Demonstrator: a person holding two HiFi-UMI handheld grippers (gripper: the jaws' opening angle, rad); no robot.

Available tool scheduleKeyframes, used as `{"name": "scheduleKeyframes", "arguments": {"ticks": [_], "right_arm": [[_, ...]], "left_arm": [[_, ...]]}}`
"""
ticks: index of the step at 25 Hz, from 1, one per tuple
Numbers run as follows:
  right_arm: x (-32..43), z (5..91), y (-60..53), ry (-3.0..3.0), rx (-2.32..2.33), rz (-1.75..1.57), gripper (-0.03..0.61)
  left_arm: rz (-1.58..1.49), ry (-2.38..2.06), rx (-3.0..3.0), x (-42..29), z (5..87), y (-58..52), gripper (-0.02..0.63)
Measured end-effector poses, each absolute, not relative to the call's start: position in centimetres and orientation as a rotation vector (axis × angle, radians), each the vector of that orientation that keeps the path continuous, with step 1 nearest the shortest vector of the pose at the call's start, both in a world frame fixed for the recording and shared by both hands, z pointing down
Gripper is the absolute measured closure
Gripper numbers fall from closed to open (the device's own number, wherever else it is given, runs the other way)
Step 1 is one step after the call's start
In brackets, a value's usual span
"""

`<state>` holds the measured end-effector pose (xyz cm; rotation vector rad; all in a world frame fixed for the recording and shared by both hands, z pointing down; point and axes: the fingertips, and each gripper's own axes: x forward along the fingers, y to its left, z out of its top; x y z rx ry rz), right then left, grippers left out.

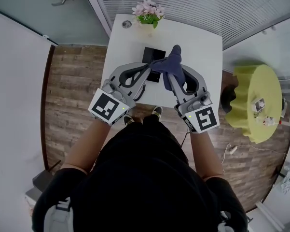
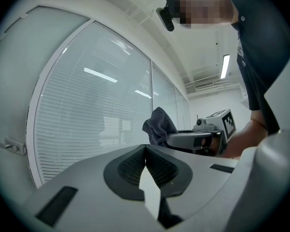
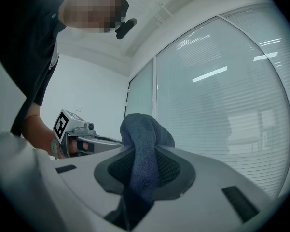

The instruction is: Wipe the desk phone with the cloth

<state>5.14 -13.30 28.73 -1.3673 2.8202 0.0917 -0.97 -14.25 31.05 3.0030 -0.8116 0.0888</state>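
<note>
- Black-clothed person fills the lower frame of the head view, forearms reaching up to both tools.
- Left gripper, smooth grey plastic with ribbed dark pads: jaws pressed together at the tips; a pale sliver shows between the pads, and I cannot tell what it is.
- Right gripper: jaws clamped on a dark blue cloth, soft and nubby, bunched into a rounded lump above the tips.
- Desk phone, black and boxy, lies at centre frame on the white rectangular table, just beyond both tools' tips.
- Pink flowers in a pot stand at the table's upper edge.
- Wood-plank floor shows at left.
</note>
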Motion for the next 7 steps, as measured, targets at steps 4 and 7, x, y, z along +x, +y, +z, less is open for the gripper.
{"name": "scheduleKeyframes", "arguments": {"ticks": [4,7], "right_arm": [[5.13,28.81,-13.29,2.828,-1.369,0.086,0.476],[4.74,28.86,-13.58,2.835,-1.36,0.086,0.476]], "left_arm": [[0.07,-0.8,3.001,-0.78,31.11,-14.15,0.603],[0.069,-0.805,3.002,-1.1,31.08,-14.34,0.603]]}}
